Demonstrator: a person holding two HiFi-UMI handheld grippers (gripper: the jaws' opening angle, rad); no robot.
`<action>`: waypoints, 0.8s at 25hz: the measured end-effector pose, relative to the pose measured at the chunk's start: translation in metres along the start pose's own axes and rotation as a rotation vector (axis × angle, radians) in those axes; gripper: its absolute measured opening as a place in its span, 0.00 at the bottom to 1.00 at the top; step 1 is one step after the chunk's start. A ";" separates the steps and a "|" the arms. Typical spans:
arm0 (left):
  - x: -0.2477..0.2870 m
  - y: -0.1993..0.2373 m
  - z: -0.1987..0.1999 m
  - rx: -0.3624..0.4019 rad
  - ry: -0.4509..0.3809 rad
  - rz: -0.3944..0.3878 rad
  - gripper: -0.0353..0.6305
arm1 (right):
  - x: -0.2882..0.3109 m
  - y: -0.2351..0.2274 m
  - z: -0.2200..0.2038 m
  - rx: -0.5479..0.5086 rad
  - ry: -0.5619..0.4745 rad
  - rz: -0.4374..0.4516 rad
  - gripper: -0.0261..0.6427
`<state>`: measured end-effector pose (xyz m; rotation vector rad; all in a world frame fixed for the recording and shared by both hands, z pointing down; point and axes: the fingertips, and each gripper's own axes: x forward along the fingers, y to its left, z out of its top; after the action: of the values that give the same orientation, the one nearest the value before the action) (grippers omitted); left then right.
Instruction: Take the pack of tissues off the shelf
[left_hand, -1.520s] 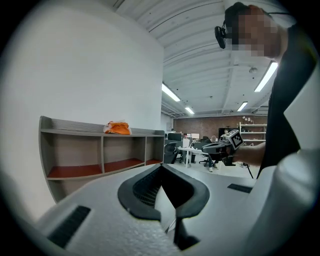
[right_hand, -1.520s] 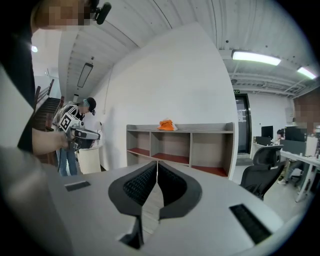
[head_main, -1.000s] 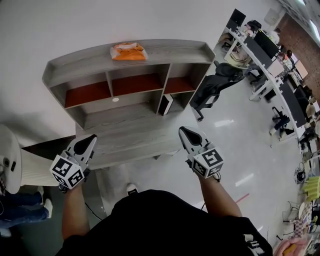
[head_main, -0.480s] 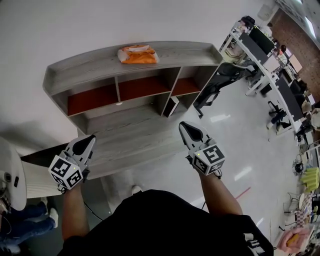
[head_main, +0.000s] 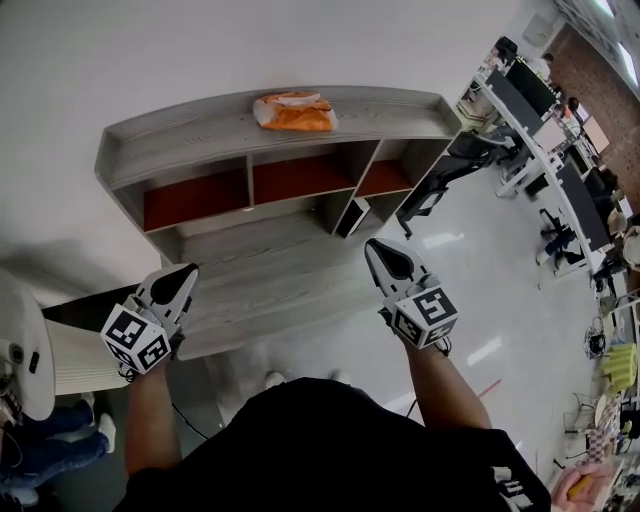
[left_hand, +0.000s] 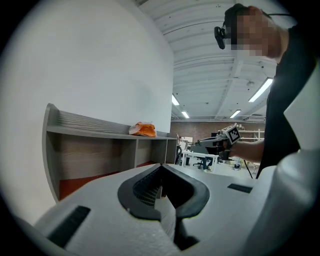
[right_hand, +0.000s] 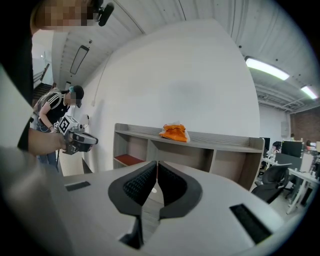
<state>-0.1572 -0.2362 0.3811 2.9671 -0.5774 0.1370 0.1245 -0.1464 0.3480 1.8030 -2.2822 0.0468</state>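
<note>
Left claw (head_main: 186, 271), right claw (head_main: 377, 246): pressed together | tissue pack (head_main: 295, 112) atop shelf (head_main: 190, 136), well ahead

- One pack of tissues (head_main: 294, 111), orange, on the top board.
- One shelf (head_main: 180, 135) of grey wood.
- Three red-floored compartments in its upper row: (head_main: 195, 197), (head_main: 300, 177), (head_main: 385, 177).
- Two grippers: the left gripper (head_main: 183, 272) and the right gripper (head_main: 382, 248).
- Two marker cubes, one on each gripper: (head_main: 135, 340), (head_main: 425, 318).
- Two bare forearms holding them: (head_main: 150, 420), (head_main: 445, 385).
- One other person (head_main: 40, 440), in jeans, at the left edge.
</note>
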 end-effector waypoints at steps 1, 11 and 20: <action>0.001 0.001 0.000 0.002 0.003 0.005 0.08 | 0.003 -0.002 0.001 0.001 -0.004 0.003 0.06; 0.026 -0.011 0.011 0.029 0.026 0.105 0.08 | 0.022 -0.048 0.002 0.008 -0.054 0.085 0.06; 0.060 -0.029 0.026 0.042 0.023 0.191 0.08 | 0.038 -0.102 0.017 -0.013 -0.103 0.163 0.06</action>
<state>-0.0892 -0.2349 0.3587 2.9405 -0.8645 0.2016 0.2115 -0.2101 0.3270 1.6450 -2.4900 -0.0339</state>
